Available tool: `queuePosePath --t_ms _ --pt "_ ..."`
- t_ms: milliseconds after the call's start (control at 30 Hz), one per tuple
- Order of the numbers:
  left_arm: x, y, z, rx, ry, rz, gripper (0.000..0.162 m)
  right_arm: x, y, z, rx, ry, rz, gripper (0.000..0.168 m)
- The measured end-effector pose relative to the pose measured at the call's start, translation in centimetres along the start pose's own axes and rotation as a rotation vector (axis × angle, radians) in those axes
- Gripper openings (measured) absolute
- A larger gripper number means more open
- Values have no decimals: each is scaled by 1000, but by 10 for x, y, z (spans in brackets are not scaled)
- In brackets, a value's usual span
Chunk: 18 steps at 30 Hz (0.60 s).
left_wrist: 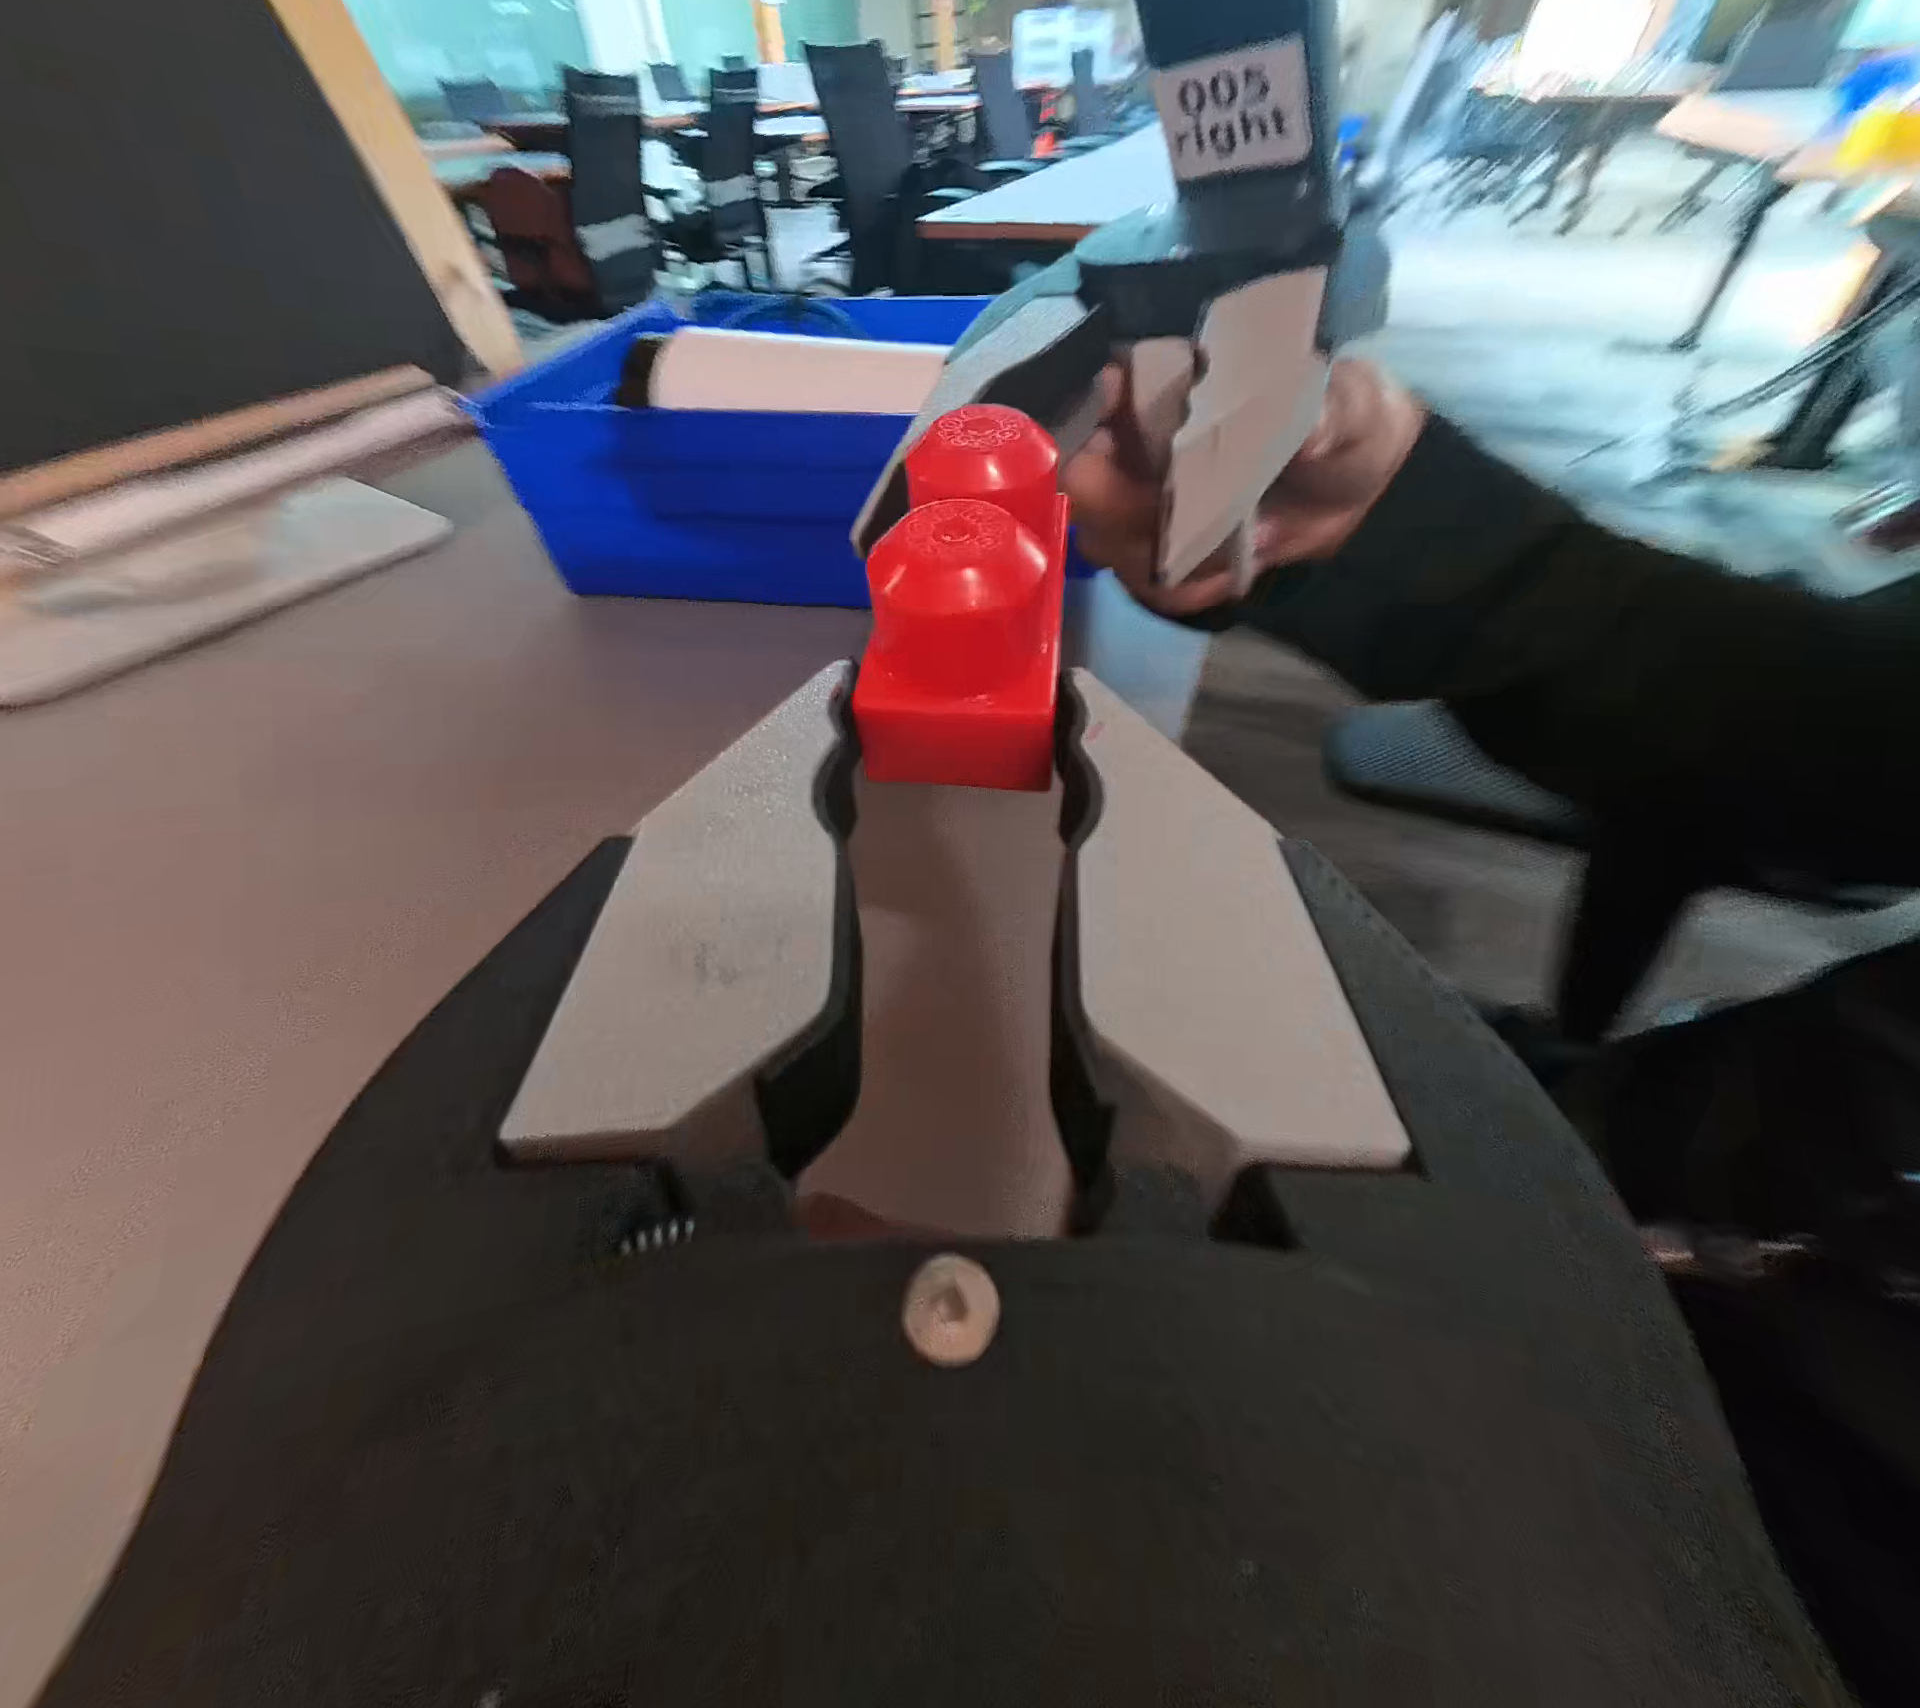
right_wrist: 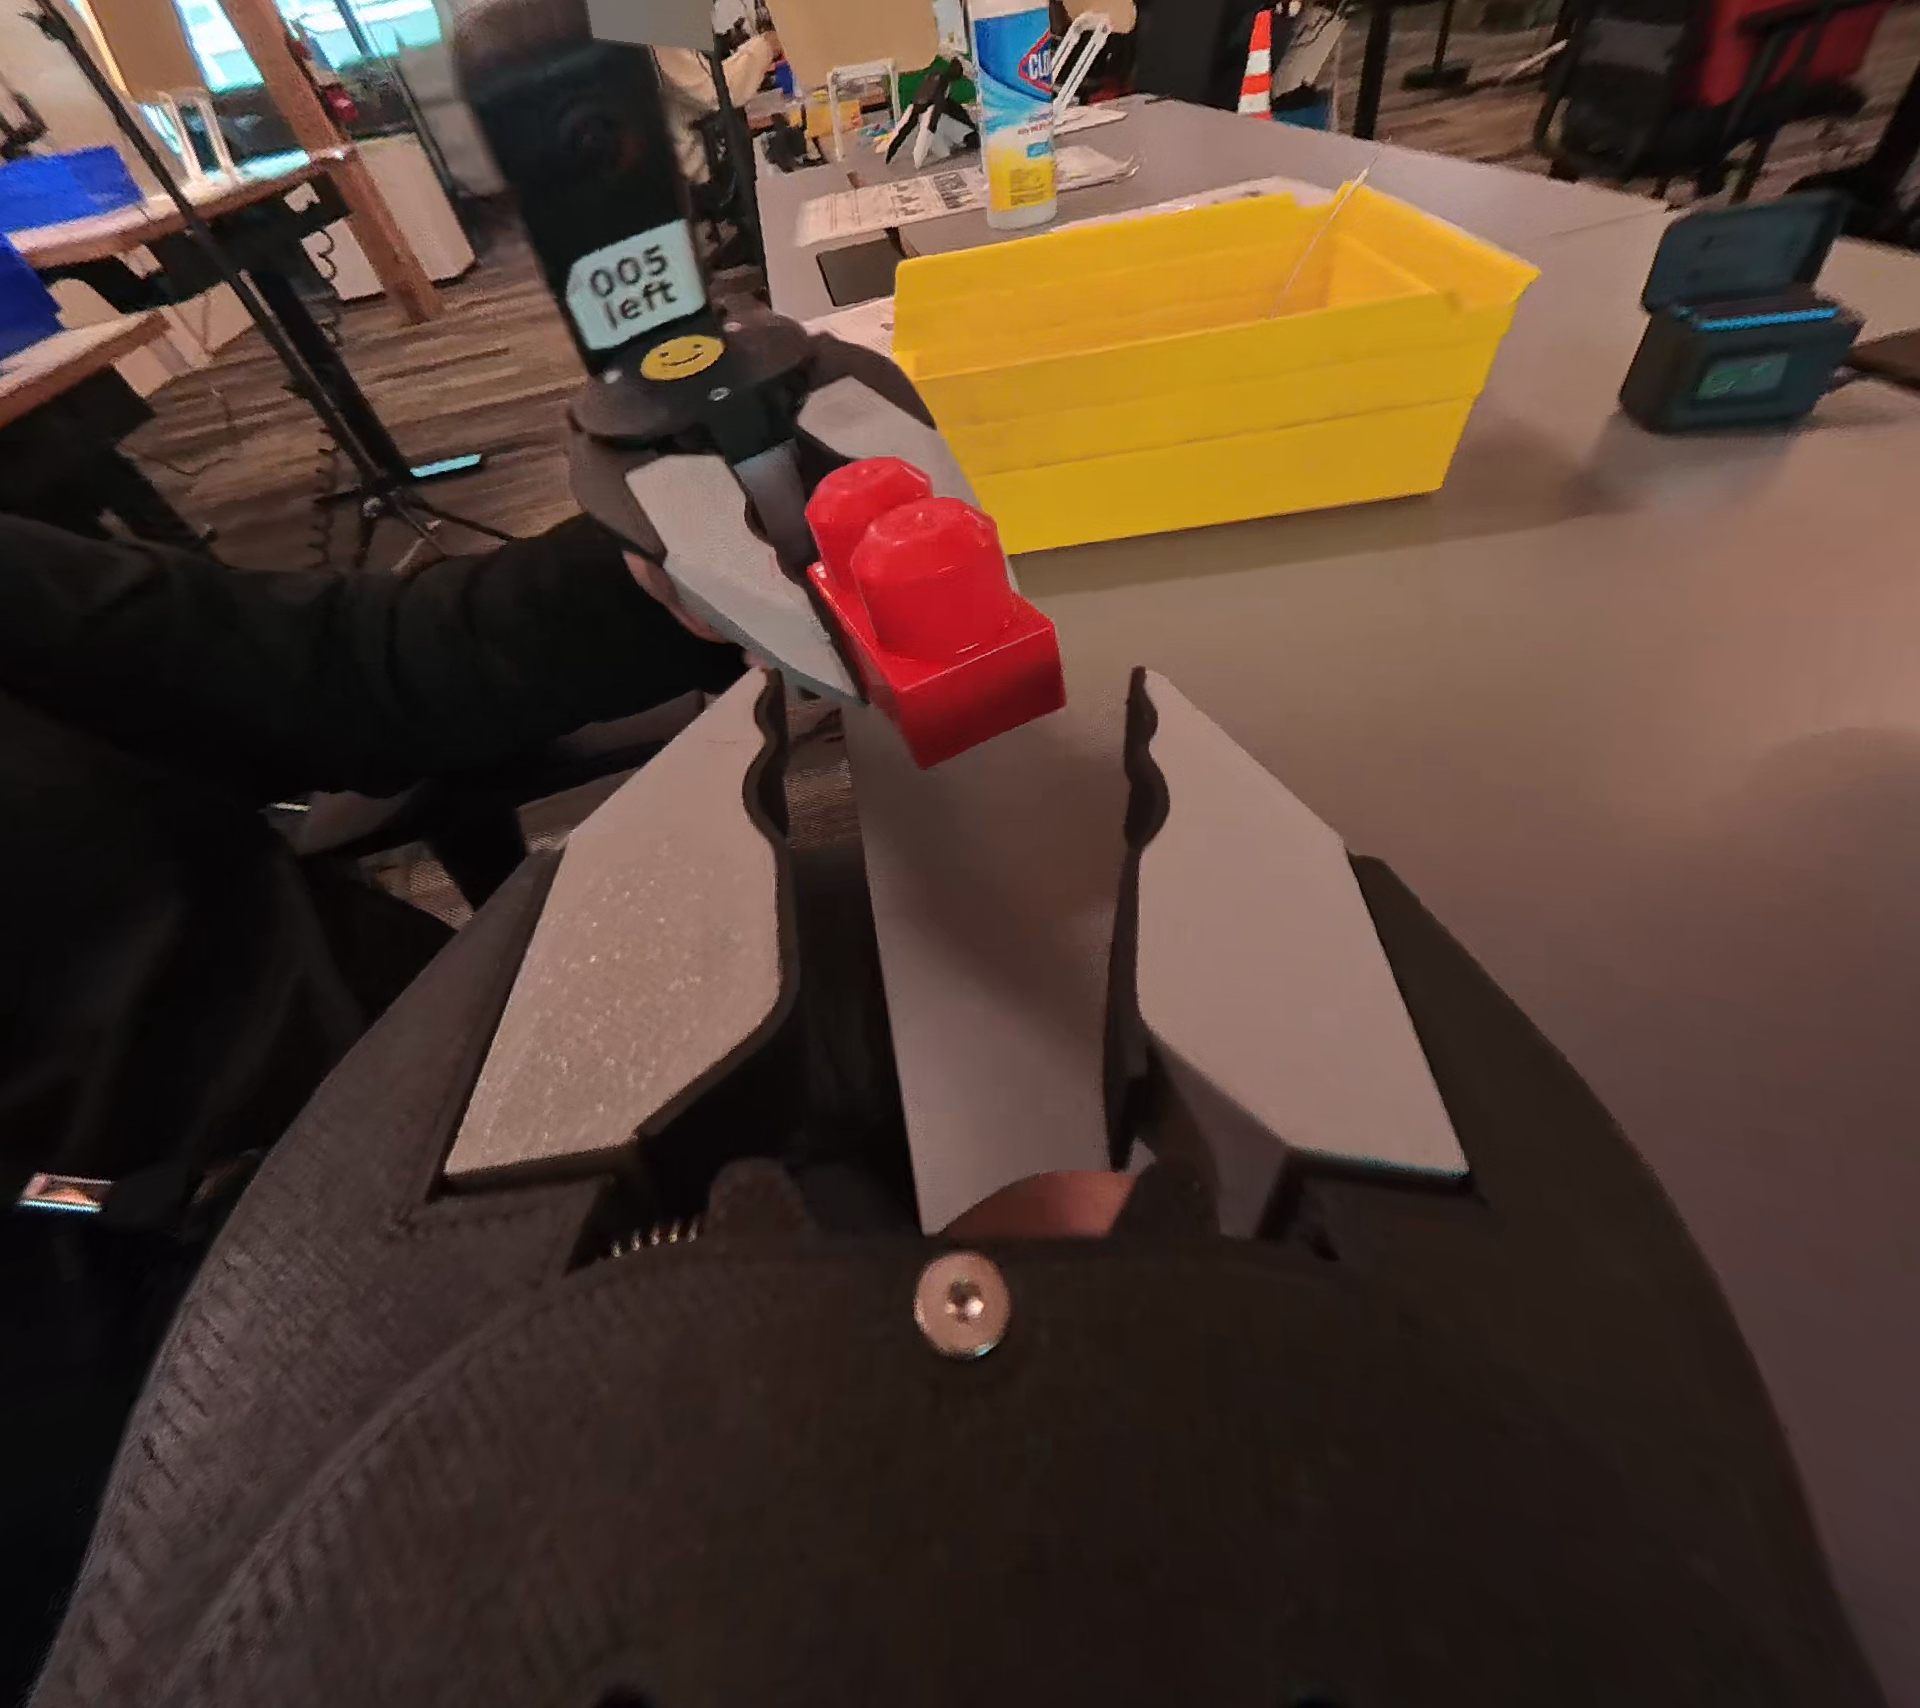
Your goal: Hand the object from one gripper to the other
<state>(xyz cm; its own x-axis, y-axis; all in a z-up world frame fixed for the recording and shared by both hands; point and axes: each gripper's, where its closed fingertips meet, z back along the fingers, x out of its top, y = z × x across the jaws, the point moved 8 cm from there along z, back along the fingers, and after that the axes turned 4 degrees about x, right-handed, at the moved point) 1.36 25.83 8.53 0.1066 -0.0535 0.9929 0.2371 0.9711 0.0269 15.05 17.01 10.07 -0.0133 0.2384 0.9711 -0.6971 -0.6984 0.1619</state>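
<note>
So at this point we had the red block (left_wrist: 961, 671) pinched in the left tongs (left_wrist: 961, 723), right at the tips, dead centre of the left wrist view and held up off the table (left_wrist: 364, 827). The two fingers sat on the block's flat side walls, with both round studs pointing up. In the right wrist view the same block (right_wrist: 935, 619) showed just left of centre, sticking out past the left tongs (right_wrist: 831, 619) with its far end free.

The right tongs (right_wrist: 951, 713) were spread wide with nothing in them, tips just below and in front of the block, not touching it as far as we could tell. From the left wrist view the right tongs (left_wrist: 1039, 453) sat right behind the far stud, upper middle of the frame, a bit blurry.

Our take on handling: it looked like hollow hard plastic, so light and stiff, no squish, nothing fragile. The surface was glossy though, so we figured it could slip or twist if pinched on the rounded studs. The best spot for the right tongs seemed to be the free end of the flat base, across the two side walls, clear of the left fingers.

A blue bin (left_wrist: 727, 495) and a yellow bin (right_wrist: 1195, 411) sat on the table farther back.
</note>
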Motion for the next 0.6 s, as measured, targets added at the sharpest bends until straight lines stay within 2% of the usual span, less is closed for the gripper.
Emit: queuePosePath --t_ms 133,233,367,500,600 --pt "3 3 1 -168 -25 345 35 -1 5 -1 -42 27 101 66" --pt "1 3 1 -291 -31 520 35 2 9 0 -53 2 174 66" --pt "-4 -1 -3 -380 22 626 35 2 22 2 -118 53 374 69" --pt "-12 -5 -9 -460 66 709 35 2 30 2 -266 160 599 78" --pt "-16 -11 -13 -496 98 726 35 -5 37 -4 -288 217 740 64"
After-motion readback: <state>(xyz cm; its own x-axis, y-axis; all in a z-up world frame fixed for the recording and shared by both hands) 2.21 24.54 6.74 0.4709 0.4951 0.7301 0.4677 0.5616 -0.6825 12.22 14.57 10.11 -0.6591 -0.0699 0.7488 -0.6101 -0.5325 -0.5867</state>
